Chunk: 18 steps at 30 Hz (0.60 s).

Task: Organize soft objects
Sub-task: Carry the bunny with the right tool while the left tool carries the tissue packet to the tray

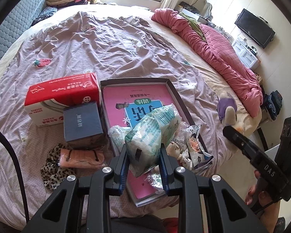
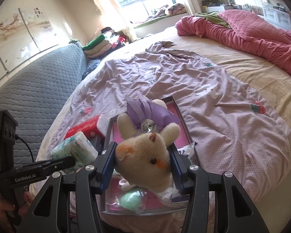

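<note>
Tissue pack (image 1: 151, 136) sits clamped in the left tool (image 1: 144, 161); plush toy (image 2: 143, 155) clamped in the right tool (image 2: 142, 167).

Left hand-held gripper (image 1: 143, 155) clamped, right hand-held gripper (image 2: 142, 161) clamped, both angled seemingly downward

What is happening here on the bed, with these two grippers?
A person is sorting soft things on a bed, with a gripper in each hand. The left gripper is shut on a pack of tissues above a shallow box that holds a pink book. The right gripper is shut on a plush toy with a purple bow, held over the same box.
</note>
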{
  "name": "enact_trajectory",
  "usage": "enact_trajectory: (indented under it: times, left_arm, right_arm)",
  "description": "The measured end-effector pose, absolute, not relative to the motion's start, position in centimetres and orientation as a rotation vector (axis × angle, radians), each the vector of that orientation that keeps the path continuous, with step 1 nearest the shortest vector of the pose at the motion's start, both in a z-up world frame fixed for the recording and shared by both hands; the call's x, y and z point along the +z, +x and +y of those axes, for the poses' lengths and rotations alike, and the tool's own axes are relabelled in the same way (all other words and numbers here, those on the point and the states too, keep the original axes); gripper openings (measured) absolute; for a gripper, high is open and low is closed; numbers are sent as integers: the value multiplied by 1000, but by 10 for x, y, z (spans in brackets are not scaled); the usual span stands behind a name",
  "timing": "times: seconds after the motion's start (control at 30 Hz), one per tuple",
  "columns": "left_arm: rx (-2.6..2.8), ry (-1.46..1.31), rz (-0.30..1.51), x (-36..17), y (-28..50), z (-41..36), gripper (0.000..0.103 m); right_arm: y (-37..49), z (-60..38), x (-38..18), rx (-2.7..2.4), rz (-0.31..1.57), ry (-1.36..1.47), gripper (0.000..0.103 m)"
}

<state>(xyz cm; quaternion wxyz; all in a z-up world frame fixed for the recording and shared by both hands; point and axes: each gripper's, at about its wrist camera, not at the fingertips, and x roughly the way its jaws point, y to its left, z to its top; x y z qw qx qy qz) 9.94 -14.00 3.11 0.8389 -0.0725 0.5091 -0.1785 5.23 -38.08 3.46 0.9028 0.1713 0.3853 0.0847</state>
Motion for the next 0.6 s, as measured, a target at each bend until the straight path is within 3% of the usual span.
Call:
enact_trajectory:
  times: [0.6]
  left_arm:
    - [-380,-101,1138,-2,122,-171,29]
  right_arm:
    - [62,-393,1,154,855,365,53]
